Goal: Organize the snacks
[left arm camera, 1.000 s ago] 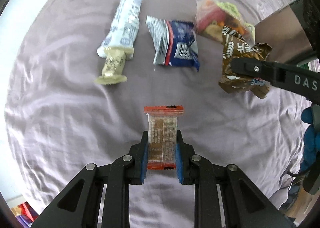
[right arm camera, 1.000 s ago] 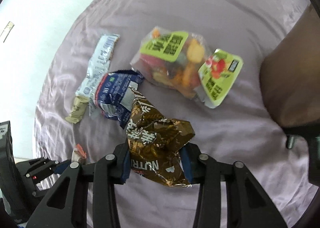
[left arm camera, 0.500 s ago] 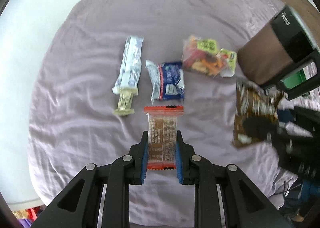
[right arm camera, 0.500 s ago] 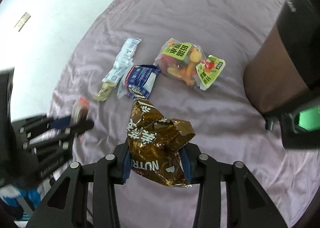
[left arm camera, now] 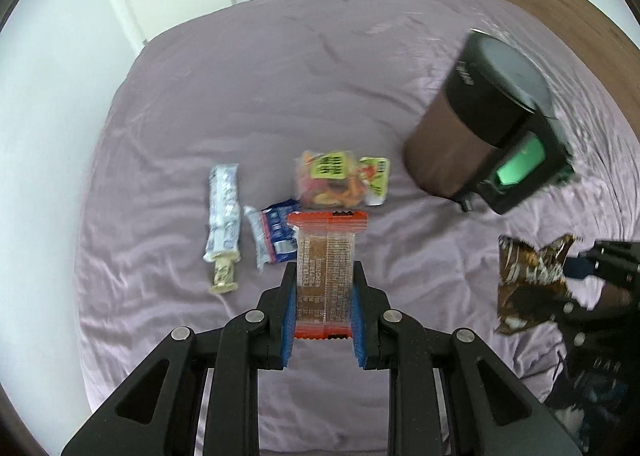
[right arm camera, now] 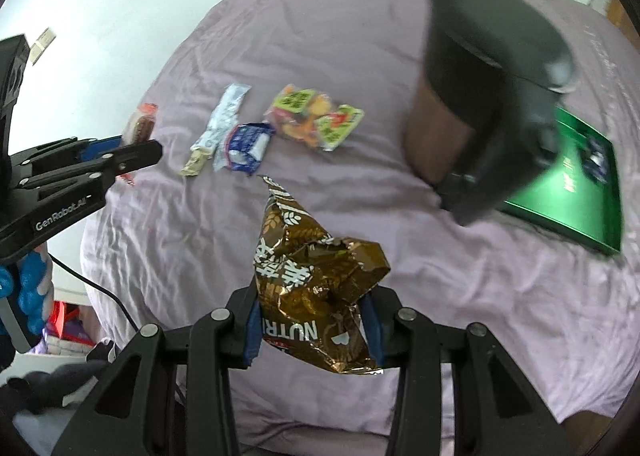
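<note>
Left gripper [left arm camera: 323, 308] is clamped on an orange-ended snack bar [left arm camera: 326, 272], which is held upright between its blue pads above the purple bed [left arm camera: 280, 96]. A crumpled brown snack bag [right arm camera: 316, 280] is pinched by the right gripper [right arm camera: 312, 326]. Three more packets are seen lying on the bed beyond both, beside a dark bin [right arm camera: 480, 104].

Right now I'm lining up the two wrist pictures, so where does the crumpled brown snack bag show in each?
Left wrist view: the brown snack bag is at the right edge, gripped by the right gripper.
Right wrist view: the bag is at centre bottom, between the jaws.
Shared landmark: the gummy candy bag, lying on the purple sheet left of the brown bin.
</note>
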`<state>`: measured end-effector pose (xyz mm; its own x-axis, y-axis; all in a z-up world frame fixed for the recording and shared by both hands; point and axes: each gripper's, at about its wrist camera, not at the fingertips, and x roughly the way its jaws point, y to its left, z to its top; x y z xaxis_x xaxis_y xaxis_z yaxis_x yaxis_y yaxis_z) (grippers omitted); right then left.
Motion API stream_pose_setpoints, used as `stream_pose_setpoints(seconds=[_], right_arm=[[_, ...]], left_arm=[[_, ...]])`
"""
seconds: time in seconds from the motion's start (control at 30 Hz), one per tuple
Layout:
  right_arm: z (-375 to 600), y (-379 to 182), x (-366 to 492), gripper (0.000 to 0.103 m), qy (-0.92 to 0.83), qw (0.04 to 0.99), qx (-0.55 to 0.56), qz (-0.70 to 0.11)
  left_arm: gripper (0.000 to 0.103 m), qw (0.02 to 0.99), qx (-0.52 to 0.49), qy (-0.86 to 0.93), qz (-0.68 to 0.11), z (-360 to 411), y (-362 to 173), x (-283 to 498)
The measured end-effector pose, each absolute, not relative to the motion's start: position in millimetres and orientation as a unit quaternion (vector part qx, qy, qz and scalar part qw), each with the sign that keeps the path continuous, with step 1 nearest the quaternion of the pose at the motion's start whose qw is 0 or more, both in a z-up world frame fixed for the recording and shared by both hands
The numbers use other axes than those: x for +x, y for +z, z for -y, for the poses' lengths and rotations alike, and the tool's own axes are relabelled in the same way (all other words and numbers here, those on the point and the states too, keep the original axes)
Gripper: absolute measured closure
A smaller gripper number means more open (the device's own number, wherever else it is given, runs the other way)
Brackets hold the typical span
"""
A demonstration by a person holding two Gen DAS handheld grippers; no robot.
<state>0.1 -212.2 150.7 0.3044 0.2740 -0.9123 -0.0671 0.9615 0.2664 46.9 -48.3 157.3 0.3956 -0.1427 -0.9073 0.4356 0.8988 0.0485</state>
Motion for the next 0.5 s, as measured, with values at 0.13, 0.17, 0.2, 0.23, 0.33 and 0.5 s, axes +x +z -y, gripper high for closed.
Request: stream_pose_setpoints(seconds=[0.13,0.17,0.2,0.23,0.33,0.5], right_arm=[[232,153,-17,0.076,0.080,0.807,0.100,-0.577],[238,153,-22,0.076,0.073,0.807,0.105,-0.576],[244,152,-27,0.076,0.066,0.808,0.111,-0.575],[249,152,-33,0.076,0.060,0.808,0.115,-0.574],[269,151,-49,0.076,0.037,0.810,0.131,-0.571],[315,147,-79,0.076,-0.012,0.809,0.162,-0.565]], left_arm=[[0.084,0.812,0.168,-0.203,-0.520,69,153,38],[0.084,0.807,0.178,-0.213,-0.522,76,151,35],[0.084,0.801,0.188,-0.223,-0.523,85,149,30],[0.084,0.796,0.196,-0.232,-0.524,92,147,27],[0.084,0.774,0.231,-0.270,-0.525,123,142,12],[0.084,0.733,0.279,-0.335,-0.521,178,133,-18]])
